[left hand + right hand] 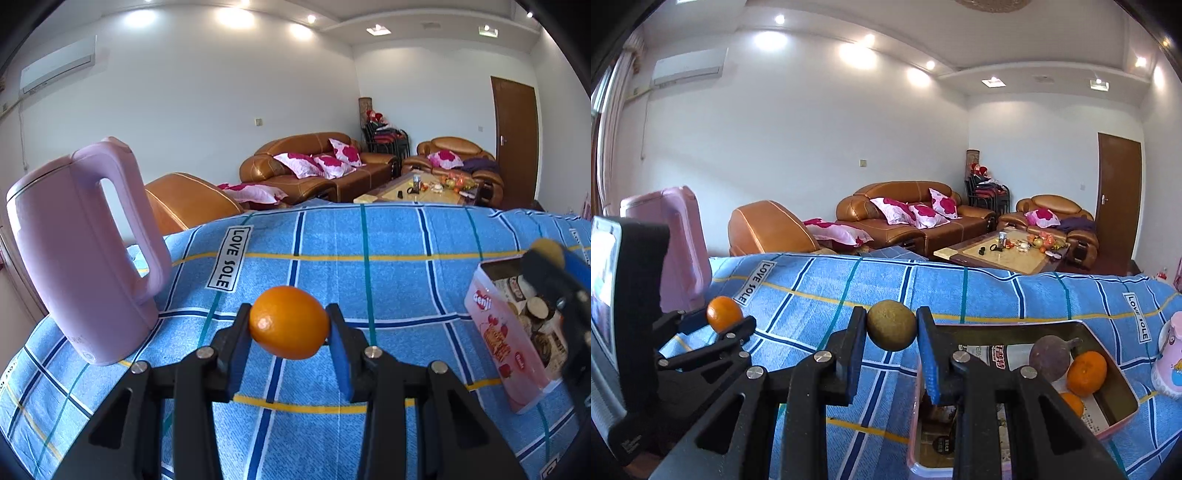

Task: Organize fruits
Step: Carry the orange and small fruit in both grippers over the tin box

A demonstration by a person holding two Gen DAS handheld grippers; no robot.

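An orange [289, 322] sits at the lower centre of the left wrist view, clamped between the left gripper [290, 325] pads above the blue checked cloth [388, 236]. The right gripper [892, 330] pinches a brownish-green fruit [891, 325] at mid-frame. At lower right, a pink tin [1115, 424] holds two oranges [1086, 373] and a dark purple fruit [1050, 357]. A pink kettle [81, 258] stands at left.
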